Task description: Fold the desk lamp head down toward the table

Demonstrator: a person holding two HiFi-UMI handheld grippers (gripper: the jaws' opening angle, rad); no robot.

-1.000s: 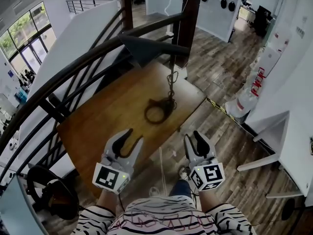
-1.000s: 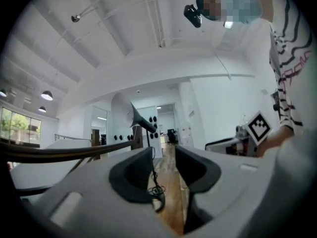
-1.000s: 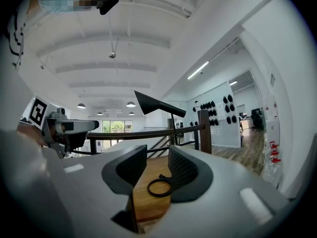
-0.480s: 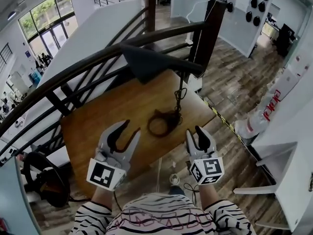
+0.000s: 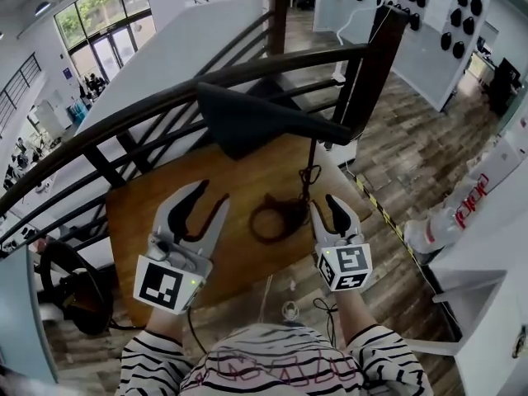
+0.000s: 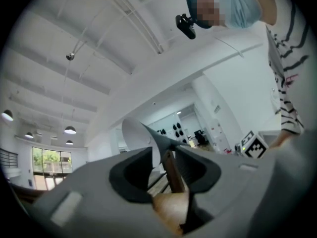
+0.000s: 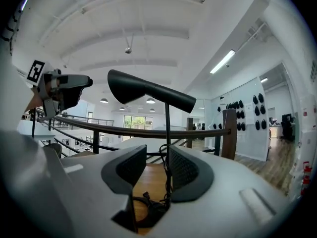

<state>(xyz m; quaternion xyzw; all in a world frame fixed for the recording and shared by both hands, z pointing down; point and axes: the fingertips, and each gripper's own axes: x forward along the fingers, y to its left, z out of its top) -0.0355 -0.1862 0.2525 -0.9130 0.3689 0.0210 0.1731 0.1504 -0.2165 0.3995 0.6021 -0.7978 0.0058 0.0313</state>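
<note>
Dark railing [image 7: 137,131] borders the table [image 5: 239,254] — cord [image 5: 268,219] coiled beside the lamp [image 5: 247,122].

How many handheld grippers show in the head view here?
2. The left grey gripper hovers over the brown wooden table's left half; the right grey gripper is near the black desk lamp's stem. Both open.

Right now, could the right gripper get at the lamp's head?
Probably yes. The right gripper is open and holds nothing, and nothing stands between it and the lamp head, which sits higher on its thin pole; it would need to rise.
</note>
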